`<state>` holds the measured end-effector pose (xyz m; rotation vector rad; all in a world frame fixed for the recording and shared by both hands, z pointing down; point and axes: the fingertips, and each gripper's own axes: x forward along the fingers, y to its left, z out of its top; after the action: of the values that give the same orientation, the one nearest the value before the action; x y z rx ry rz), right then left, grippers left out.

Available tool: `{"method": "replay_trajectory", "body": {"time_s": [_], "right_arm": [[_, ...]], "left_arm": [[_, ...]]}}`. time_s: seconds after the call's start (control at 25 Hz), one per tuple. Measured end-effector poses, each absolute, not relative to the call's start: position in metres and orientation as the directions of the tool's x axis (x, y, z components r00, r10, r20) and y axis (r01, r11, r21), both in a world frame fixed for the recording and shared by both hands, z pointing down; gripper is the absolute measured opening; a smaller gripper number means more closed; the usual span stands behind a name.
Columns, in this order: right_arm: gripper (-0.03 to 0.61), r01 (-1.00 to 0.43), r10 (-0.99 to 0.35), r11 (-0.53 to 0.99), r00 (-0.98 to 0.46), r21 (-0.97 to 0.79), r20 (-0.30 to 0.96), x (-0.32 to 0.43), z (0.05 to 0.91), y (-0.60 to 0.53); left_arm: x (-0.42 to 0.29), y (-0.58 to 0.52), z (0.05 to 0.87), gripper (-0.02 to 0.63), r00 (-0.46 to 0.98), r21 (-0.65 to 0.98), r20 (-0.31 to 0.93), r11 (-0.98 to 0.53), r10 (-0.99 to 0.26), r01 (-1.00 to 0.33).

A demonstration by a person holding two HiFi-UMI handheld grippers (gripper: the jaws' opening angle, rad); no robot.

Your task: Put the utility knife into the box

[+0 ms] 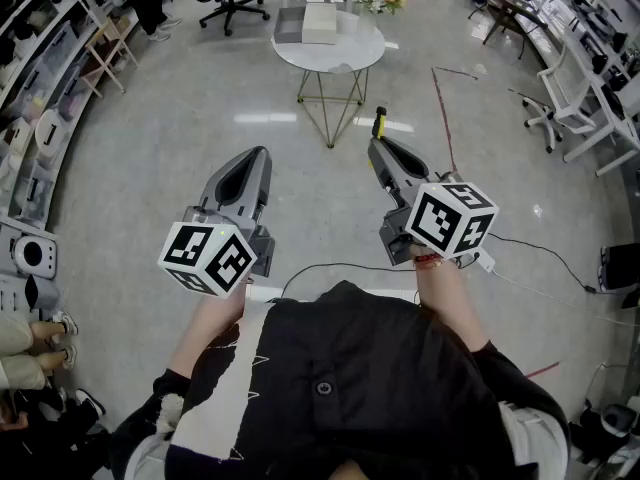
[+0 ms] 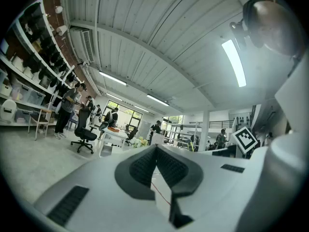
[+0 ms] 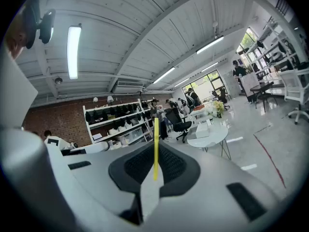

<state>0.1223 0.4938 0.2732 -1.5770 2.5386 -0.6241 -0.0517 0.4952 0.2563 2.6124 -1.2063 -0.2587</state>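
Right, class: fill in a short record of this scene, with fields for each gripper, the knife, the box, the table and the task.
left gripper: shut, empty
right gripper: shut on knife
knife: yellow, held between the jaws, end sticking out past them
box: white, on the table
table: round, white, ahead of both grippers, out of their reach
task: knife not yet in box
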Motion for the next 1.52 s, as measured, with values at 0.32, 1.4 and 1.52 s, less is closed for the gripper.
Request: {"method": "replay_trajectory", "body": {"time_s": [0.32, 1.4, 1.52], "right_arm": [[0.031, -0.838, -0.880, 0.383, -0.458, -0.388, 0.121, 0.121, 0.271, 0.492], [0.031, -0.827, -0.855, 0.404, -0.494, -0.390, 0.161, 0.034, 0.304, 0.439], [0.031, -0.828, -0.847, 0.413, -0.503, -0.379, 0.174, 0.032, 0.311, 0.419]], "left_arm": [[-0.058, 0.496, 0.258, 0.011, 0.635, 0.299, -0.060, -0.621, -0.770, -0.724], [-0.145, 0.452, 0.305, 0.011, 0.607, 0.356, 0.015, -0.563, -0.795, -0.746], [-0.146, 0.435, 0.307, 0.011, 0.604, 0.353, 0.010, -0.562, -0.797, -0.748]]}}
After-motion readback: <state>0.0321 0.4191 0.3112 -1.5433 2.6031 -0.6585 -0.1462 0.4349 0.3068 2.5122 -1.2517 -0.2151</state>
